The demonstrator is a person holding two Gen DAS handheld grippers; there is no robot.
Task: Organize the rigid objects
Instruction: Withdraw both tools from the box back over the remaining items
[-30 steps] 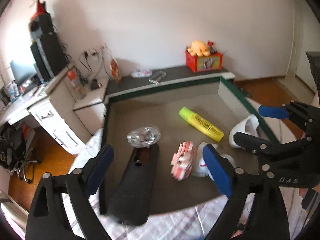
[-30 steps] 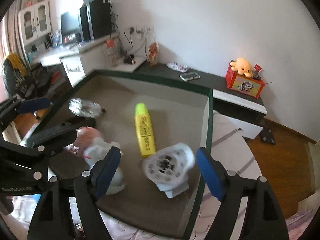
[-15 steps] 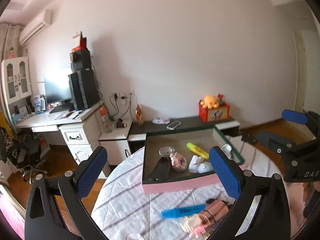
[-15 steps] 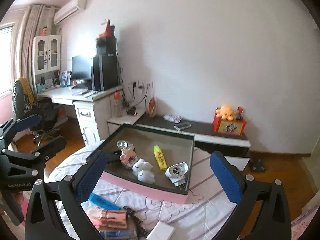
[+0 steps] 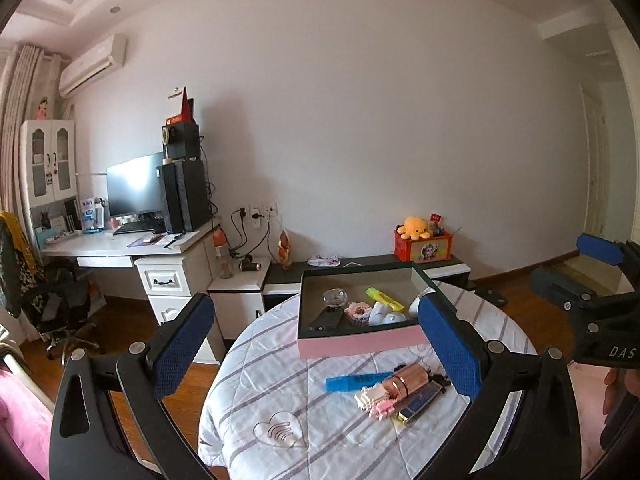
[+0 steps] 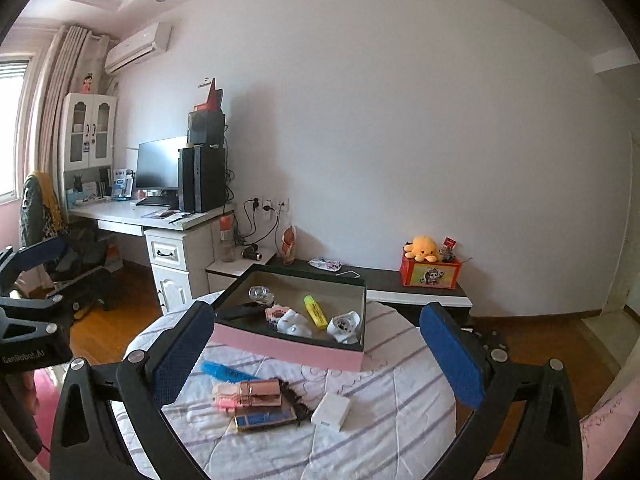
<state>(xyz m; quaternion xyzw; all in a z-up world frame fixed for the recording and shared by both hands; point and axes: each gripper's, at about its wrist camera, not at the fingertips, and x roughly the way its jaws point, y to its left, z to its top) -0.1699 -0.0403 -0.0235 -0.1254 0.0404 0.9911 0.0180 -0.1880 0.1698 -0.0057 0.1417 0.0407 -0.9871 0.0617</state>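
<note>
A pink box [image 5: 360, 342] [image 6: 288, 350] with a dark inside stands at the far side of a round table. In it lie a yellow highlighter [image 5: 384, 297] [image 6: 315, 312], a clear glass piece [image 5: 335, 297], a pink block toy [image 5: 358, 310], white items [image 6: 344, 325] and a black flat object [image 5: 326, 320]. In front of the box lie a blue highlighter [image 5: 356, 381], a rose-gold tube [image 5: 406, 380] [image 6: 260, 391], a pink-white block toy [image 5: 374, 398], a dark blue case [image 6: 266, 418] and a white box [image 6: 331, 410]. My left gripper [image 5: 316, 354] and right gripper [image 6: 316, 356] are open, empty, held back above the table.
The table has a white striped cloth [image 5: 280, 400]. Behind it are a white desk [image 5: 120, 246] with a monitor, a low dark shelf [image 6: 400, 280] with a red box and orange plush [image 6: 426, 250], and an office chair [image 5: 52, 304] at the left. Wood floor surrounds the table.
Both grippers pulled far back and up from inside the box. The view now takes in the whole table and room. Both stay open and empty.
</note>
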